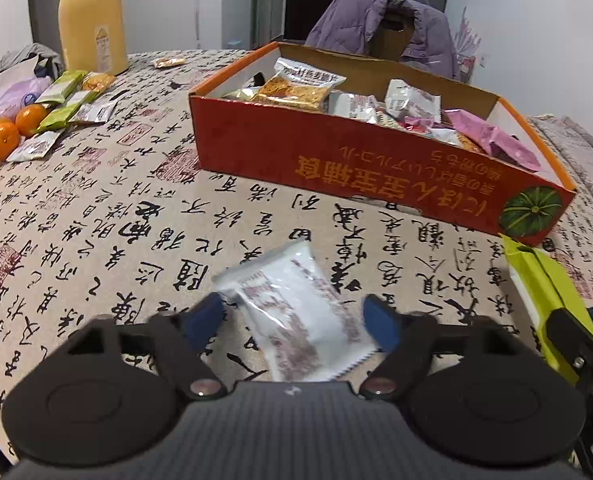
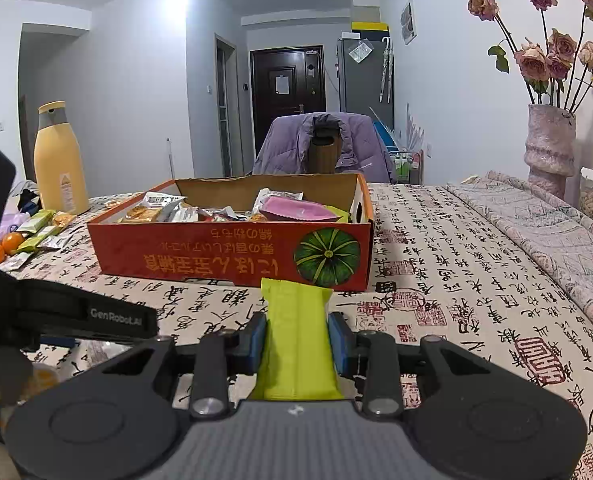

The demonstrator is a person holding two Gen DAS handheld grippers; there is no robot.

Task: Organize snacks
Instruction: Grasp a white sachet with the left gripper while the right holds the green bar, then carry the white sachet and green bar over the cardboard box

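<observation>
The white snack packet [image 1: 296,316] lies flat on the calligraphy tablecloth [image 1: 116,208], directly between the fingers of your left gripper [image 1: 292,320]. Its long axis runs slantwise, from far-left to near-right, so it sits askew to the line of closure. Your left jaws stand spread, one blue pad on each side of the packet; contact on the left pad cannot be confirmed.

Your right gripper [image 2: 296,340] is pinching a green snack bar [image 2: 298,332], jaws pressed on its two long edges, the bar pointing forward toward the orange box [image 2: 232,252].

The box, already holding assorted packets, lies ahead of both grippers; the right is judged nearer its front wall. More snacks [image 1: 68,100] remain far left beside the oranges [image 1: 16,128].
</observation>
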